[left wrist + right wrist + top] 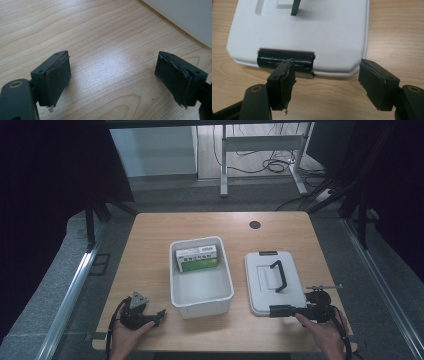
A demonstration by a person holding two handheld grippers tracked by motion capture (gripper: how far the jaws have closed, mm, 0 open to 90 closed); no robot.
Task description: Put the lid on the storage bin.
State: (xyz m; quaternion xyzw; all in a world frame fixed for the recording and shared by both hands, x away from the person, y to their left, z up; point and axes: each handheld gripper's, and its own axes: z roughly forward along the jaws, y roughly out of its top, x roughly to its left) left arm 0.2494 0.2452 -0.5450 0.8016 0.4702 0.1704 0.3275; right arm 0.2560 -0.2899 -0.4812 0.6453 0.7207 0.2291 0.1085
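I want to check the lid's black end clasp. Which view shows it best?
The right gripper view: the clasp sits close, just past the open jaws. The high view shows it small beside the right gripper.

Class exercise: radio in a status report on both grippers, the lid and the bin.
Right gripper open, at lid near edge, by its black latch. Left gripper open, empty, beside white bin. Green box in bin. Nothing in the way.

**Grippers at the near edge, bin and lid between them**

A white bin [202, 276] stands mid-table [150, 235] with a green-and-white box [198, 258] lying in its far end. Just right of it lies a white lid [262, 282] with a black handle [279, 275]. The right gripper [280, 310] rests at the lid's near edge; the left gripper [159, 315] sits near the bin's near left corner.
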